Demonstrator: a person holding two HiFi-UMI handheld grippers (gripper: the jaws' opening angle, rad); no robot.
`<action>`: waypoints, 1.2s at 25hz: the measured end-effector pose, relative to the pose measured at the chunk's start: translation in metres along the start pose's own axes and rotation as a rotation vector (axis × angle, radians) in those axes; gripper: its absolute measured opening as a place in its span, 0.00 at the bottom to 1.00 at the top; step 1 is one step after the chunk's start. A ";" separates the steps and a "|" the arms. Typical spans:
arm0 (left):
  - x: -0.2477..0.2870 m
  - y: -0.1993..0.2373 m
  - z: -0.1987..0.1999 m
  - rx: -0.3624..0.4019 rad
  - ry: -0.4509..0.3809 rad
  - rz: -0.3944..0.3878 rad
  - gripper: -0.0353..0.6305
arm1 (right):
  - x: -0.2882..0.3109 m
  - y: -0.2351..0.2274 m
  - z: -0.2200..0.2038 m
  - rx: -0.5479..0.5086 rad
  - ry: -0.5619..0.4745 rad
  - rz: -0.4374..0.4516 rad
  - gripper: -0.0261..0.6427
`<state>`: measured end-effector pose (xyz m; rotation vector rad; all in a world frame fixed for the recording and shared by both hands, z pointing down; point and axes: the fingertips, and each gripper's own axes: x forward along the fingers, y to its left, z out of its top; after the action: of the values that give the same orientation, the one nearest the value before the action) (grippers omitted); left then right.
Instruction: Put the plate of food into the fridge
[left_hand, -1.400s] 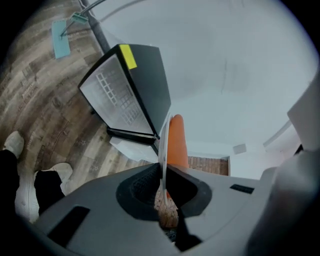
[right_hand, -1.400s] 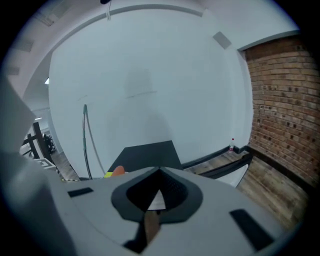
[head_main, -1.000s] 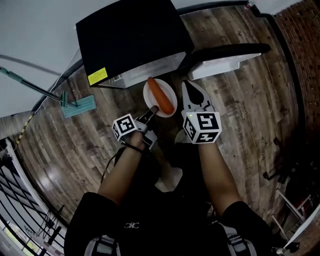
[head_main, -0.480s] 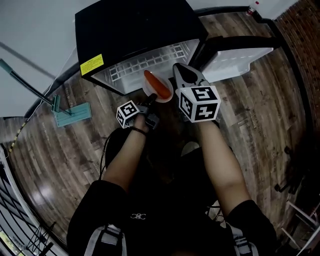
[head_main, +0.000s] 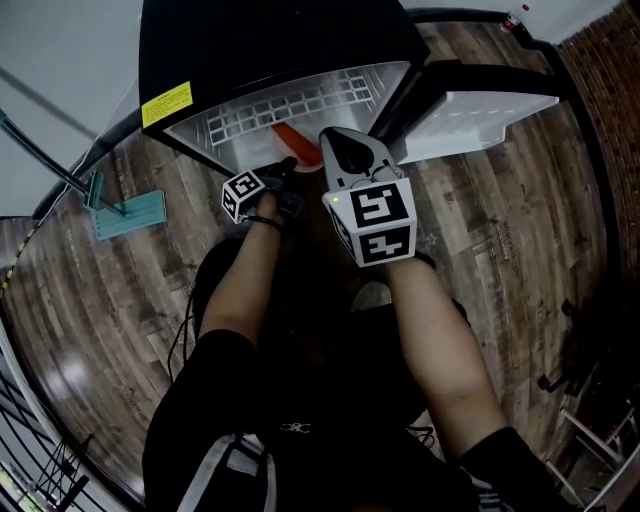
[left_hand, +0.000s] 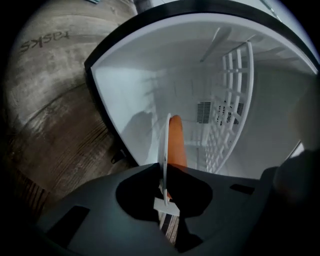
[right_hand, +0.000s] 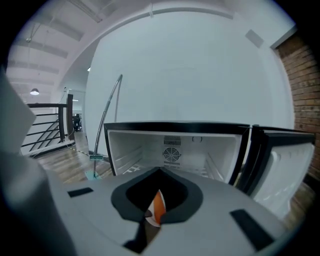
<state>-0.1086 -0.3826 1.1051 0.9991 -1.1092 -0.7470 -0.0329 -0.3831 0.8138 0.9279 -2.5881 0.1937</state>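
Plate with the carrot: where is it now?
In the left gripper view's centre, the plate shows edge-on, its rim pinched in the left gripper, at the open fridge's mouth, wire shelf to its right.

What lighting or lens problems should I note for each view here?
Head view: fisheye bends the floor, and the fridge top is near black. Left gripper view: black corners, bright white fridge interior, dark foreground. Right gripper view: fridge bowed, foreground out of focus.

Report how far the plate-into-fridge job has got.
Done: the black fridge has its door open. In hand: the left gripper has its jaws pinched on the white plate by the rim, orange carrot aboard, at the fridge's mouth. Left: set it on the white wire shelf, release, withdraw.
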 end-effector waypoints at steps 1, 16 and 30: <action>0.004 0.000 0.005 -0.004 -0.014 -0.008 0.10 | -0.001 -0.002 0.000 0.011 -0.002 0.000 0.06; 0.080 0.009 0.034 -0.064 -0.125 -0.024 0.11 | 0.001 -0.042 -0.026 0.144 0.052 -0.018 0.06; 0.087 0.016 0.061 0.017 -0.170 0.059 0.11 | -0.012 -0.038 -0.018 0.111 0.043 0.019 0.06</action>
<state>-0.1409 -0.4693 1.1588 0.9260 -1.2888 -0.7870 0.0055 -0.4011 0.8255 0.9270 -2.5691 0.3620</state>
